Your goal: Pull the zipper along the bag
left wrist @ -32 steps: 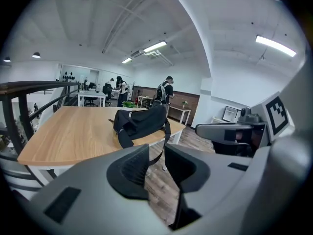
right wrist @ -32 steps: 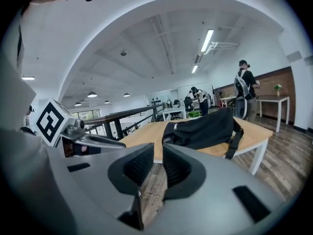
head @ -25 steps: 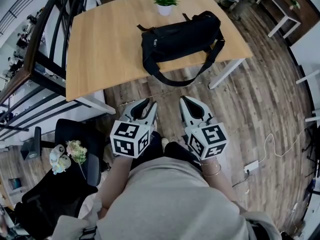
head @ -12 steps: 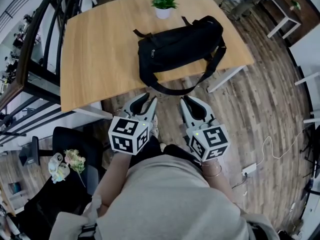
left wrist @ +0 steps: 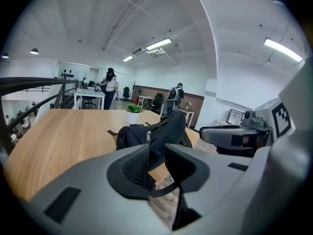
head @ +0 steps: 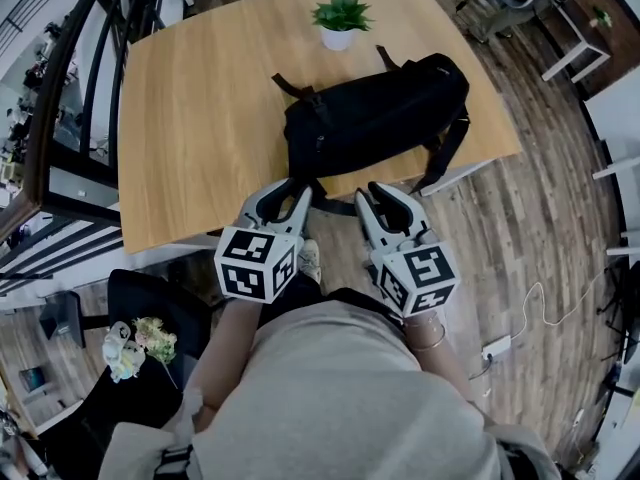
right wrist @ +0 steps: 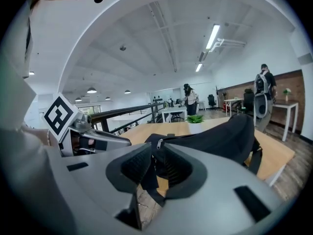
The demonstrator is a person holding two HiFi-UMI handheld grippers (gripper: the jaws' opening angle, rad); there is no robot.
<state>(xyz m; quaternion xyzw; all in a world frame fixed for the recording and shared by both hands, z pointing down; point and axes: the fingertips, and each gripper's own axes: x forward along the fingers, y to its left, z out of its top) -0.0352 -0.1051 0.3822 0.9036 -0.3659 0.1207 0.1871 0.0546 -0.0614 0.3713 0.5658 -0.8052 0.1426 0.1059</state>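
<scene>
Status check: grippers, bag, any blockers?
Left gripper, right gripper: jaws open, empty, short of the bag. Zipper pull untouched. Strap hangs off table edge; potted plant behind bag.

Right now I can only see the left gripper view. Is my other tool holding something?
Observer: No. The right gripper view shows the right tool with its jaws slightly apart and nothing between them. The bag lies beyond.
Operator: What's down on my left?
Observer: In the head view, a black chair with a bunch of flowers on it.
Operator: And down on my right?
Observer: A white power strip with its cable.
</scene>
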